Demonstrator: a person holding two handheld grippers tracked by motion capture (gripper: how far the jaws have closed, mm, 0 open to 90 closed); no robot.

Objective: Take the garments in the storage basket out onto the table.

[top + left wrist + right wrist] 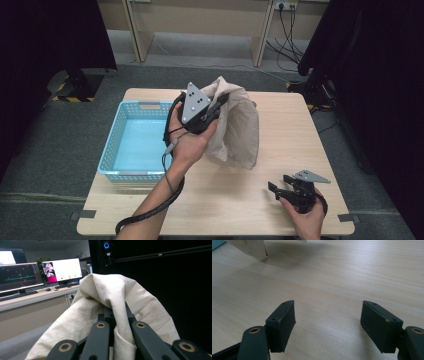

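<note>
One cloth (237,127) hangs lengthwise downward, left tongs (219,106) clamped on it (right tongs (276,189) apart).

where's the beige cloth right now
In the high view the beige cloth hangs lifted above the table near its middle, pinched in the left gripper, just right of the blue basket.

The left tool (216,107) pinches a beige cloth (239,127) lifted over the counter (225,200); a blue basket (131,140) sits at nine o'clock, and the right tool (276,189) gapes at five.
</note>
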